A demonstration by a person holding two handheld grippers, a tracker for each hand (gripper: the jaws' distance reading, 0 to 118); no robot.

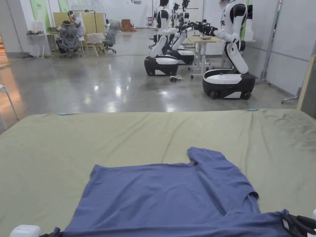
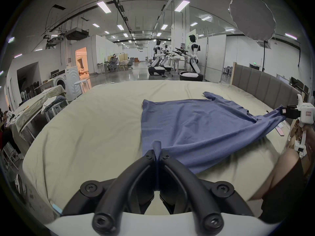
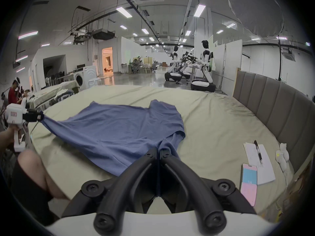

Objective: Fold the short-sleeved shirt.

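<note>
Shirt first: blue, short-sleeved, spread across the green sheet of the bed, its far sleeve lying flat and its near edge lifted off the sheet. Left gripper has its jaws pressed together on a bunched corner of the near edge, the fabric running away from the tips. Right gripper is clamped likewise on what looks like the near sleeve, though the bunching makes that hard to judge. Between the two grippers the cloth is pulled taut. Papers with a pen lie near the headboard.
</note>
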